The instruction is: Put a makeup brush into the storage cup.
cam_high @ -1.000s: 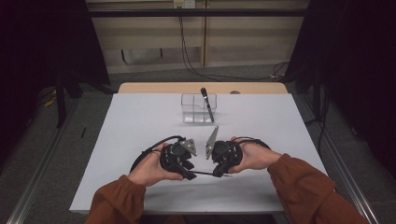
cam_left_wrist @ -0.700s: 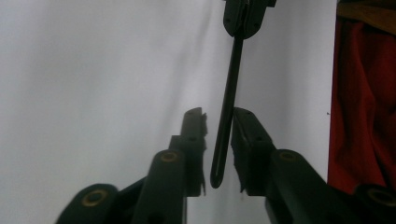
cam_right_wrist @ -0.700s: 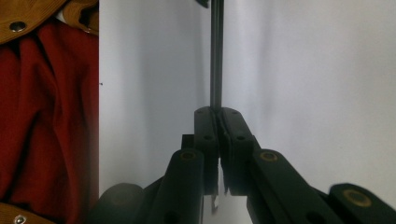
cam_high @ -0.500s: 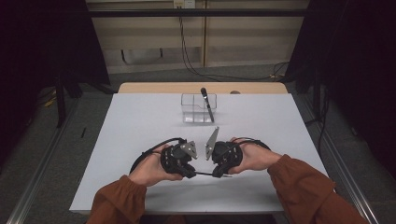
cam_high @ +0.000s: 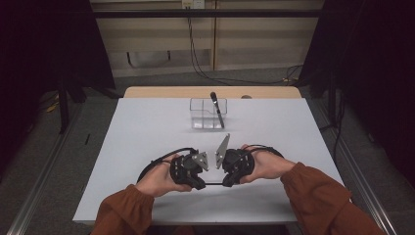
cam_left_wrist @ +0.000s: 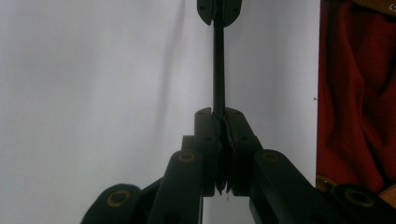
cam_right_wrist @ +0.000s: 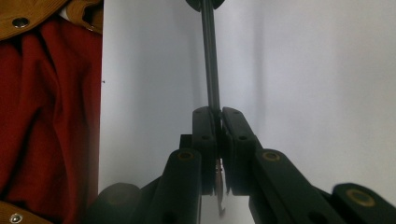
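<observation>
Held thing: a thin black rod [cam_high: 214, 183], straight and dark, lying level just above the tabletop [cam_high: 147, 127] near its near edge; too slender and dark to tell its material.
Rod in left gripper view: the rod [cam_left_wrist: 218, 70] runs straight up from the jaws to the other claw's tips at the top of the frame.
Rod in right gripper view: the rod [cam_right_wrist: 210, 60] runs the same way, from the jaws to the facing claw.
Left claw [cam_high: 201, 184]: clenched on one end of the rod; its jaws have just been closing, with the rod between them.
Right claw [cam_high: 225, 184]: clenched on the other end of the rod, pads pressed together around it.
Hands: left hand [cam_high: 159, 178] and right hand [cam_high: 266, 165] hold the grippers facing each other, tips near, rod bridging the gap.
Sleeves: rust-brown, coming in from the bottom edge.
Edges: the claws sit close to the tabletop's near edge; left and right edges are well apart from both hands.
Open room: bare white surface spreads between the hands and the far container, and to both sides.
Container: a clear plastic box [cam_high: 200, 113] stands near the far edge, middle of the tabletop.
Contents: a black pen-like stick [cam_high: 217, 110] leans in the box, its top above the rim.
</observation>
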Tool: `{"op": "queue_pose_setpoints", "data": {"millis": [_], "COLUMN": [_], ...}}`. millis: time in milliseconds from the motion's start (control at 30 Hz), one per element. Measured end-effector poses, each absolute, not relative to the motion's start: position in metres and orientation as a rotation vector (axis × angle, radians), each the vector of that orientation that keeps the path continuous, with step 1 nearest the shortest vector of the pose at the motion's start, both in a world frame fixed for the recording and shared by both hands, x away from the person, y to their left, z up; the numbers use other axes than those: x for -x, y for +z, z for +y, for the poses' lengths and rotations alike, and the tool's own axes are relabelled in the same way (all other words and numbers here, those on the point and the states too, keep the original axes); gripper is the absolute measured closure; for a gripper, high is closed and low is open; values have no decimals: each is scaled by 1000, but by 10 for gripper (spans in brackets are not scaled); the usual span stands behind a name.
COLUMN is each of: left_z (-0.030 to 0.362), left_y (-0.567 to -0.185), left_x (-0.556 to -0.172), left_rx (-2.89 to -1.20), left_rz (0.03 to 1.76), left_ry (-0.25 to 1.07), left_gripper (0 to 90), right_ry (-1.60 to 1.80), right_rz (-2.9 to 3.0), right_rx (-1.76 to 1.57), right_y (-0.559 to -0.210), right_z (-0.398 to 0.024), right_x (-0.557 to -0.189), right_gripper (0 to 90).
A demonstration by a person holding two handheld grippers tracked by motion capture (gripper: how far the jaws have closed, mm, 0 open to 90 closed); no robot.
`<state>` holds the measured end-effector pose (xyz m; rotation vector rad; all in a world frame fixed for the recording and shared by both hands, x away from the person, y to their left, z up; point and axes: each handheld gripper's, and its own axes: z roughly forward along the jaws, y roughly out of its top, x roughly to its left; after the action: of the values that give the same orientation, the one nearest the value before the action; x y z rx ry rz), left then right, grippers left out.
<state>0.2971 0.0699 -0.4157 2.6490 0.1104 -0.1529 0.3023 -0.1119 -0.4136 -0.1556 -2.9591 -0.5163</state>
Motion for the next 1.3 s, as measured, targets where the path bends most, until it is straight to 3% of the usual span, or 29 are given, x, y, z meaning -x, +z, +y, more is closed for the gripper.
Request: {"op": "queue_pose_setpoints", "data": {"millis": [233, 633, 900, 1300], "left_z": [71, 73, 76, 85], "left_y": [-415, -415, -417, -416], "left_x": [-296, -297, -298, -299], "left_rx": [-2638, -2626, -2628, -2611], "left_rz": [114, 146, 159, 177], "left_ry": [-142, -136, -101, -129], "left_gripper": [856, 856, 856, 856], "right_ry": [-547, -615, -668, -736], "right_rz": [-2964, -2941, -2951, -2977], "right_rx": [154, 172, 218, 297], "right_y": [-412, -410, -410, -408], "right_z": [-115, -118, -120, -127], "right_x": [-304, -305, -306, -307], "right_gripper": [825, 648, 452, 229]}}
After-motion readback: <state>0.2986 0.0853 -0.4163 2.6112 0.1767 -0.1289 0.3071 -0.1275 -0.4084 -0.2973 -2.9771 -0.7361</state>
